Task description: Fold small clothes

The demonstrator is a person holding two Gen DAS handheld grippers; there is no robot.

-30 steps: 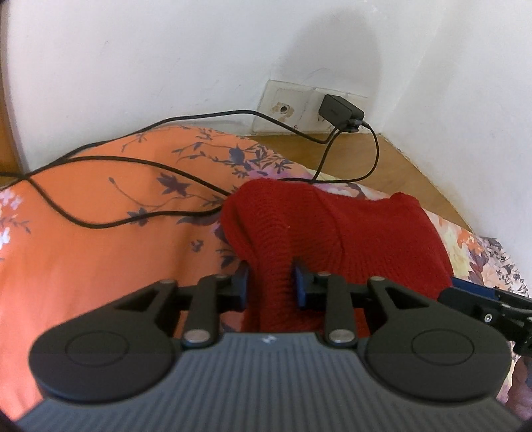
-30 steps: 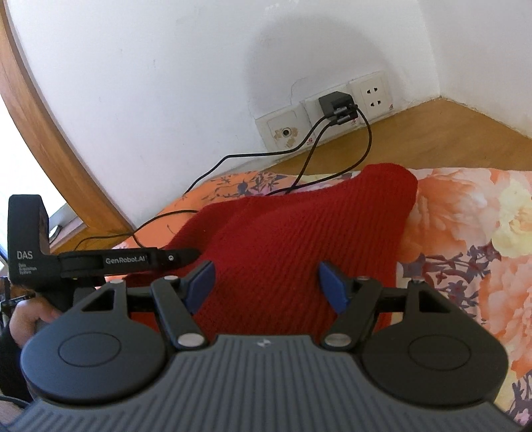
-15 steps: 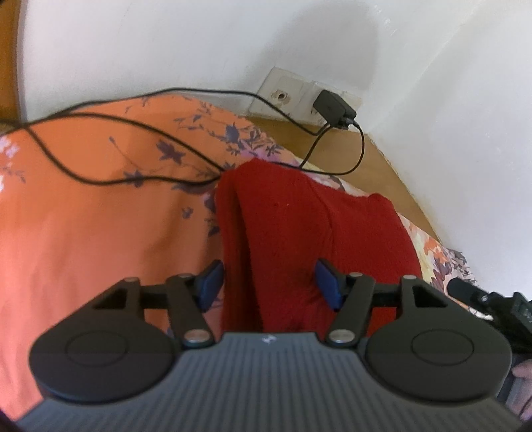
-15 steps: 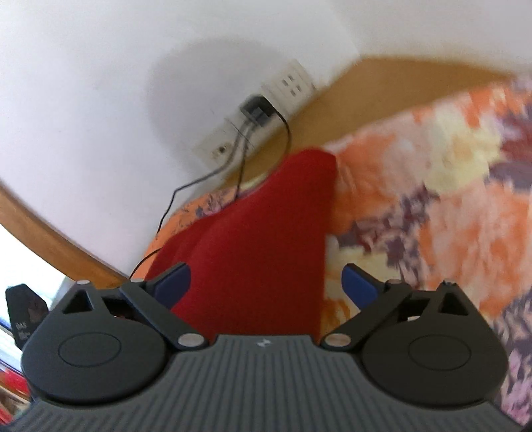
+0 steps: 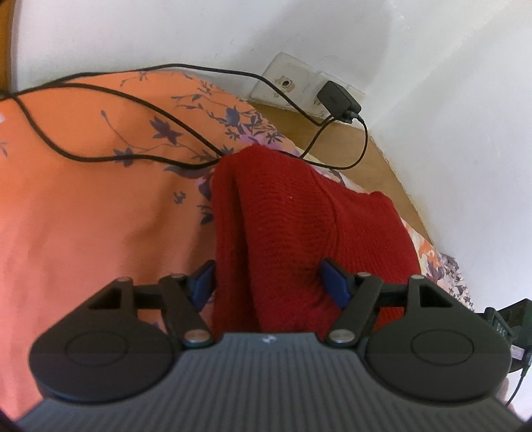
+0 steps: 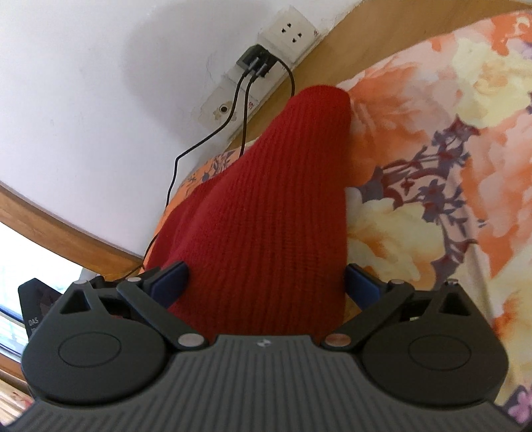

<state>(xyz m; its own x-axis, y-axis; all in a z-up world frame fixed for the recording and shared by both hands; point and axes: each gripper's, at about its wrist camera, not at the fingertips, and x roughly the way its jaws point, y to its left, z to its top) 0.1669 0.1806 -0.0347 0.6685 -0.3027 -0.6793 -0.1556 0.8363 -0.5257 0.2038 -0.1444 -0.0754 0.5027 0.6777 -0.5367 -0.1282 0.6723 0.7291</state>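
Nearest us, our left gripper (image 5: 267,277) stands with its jaws spread wide, the red knitted garment (image 5: 299,232) lying between its blue fingertips (image 5: 335,282) and nothing pinched; our right gripper (image 6: 266,282) is likewise spread wide over the same garment (image 6: 266,212), its pads clear of the knit on either side; both tools point forward toward the wall, tilted down at the bed. The garment lies in a folded heap on the orange floral bedsheet (image 5: 83,206), near the bed's far corner. Beyond it, black cables (image 5: 99,93) trail across the sheet; they run to a black charger (image 5: 337,99) plugged into the wall socket plate (image 6: 292,30) above the wooden bed frame (image 5: 382,159).
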